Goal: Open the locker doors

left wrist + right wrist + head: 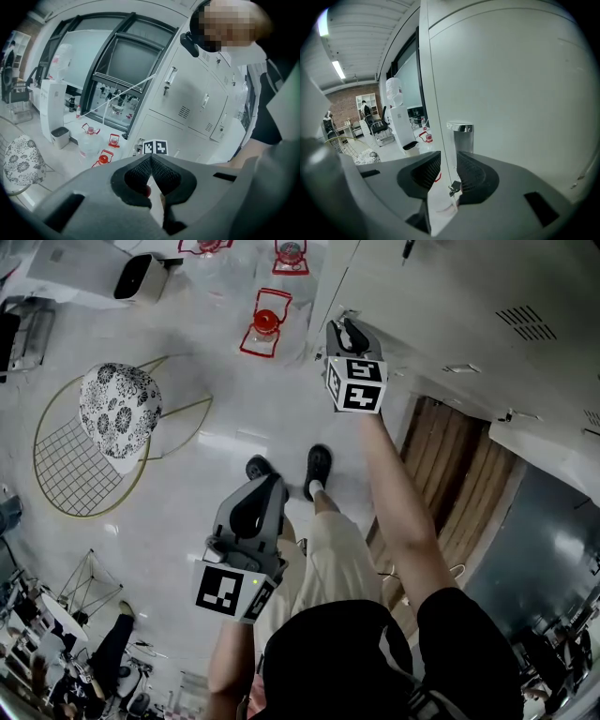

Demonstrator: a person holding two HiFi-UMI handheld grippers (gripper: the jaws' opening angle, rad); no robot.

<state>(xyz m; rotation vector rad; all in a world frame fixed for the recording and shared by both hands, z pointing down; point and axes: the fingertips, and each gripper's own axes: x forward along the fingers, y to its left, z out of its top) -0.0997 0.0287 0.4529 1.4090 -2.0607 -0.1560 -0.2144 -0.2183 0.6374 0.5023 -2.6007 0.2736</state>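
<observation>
Hanging low, our left gripper (150, 159) idles, jaws together and empty. The right gripper (449, 165) holds its jaws apart astride the locker door (511, 93) edge by its handle (461, 136). We'd pinch squarely there, then pull outward along the hinge arc.

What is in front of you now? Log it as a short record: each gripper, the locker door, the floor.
left gripper: held low, away from the lockers; jaws together, holding nothing
right gripper: raised at the lockers; jaws apart, straddling the door's handle-side edge
locker door: no open gap visible at its edge
handle: chrome, just ahead of the right gripper, not gripped
floor: wire chair with patterned cushion, water jugs with red handles
</observation>
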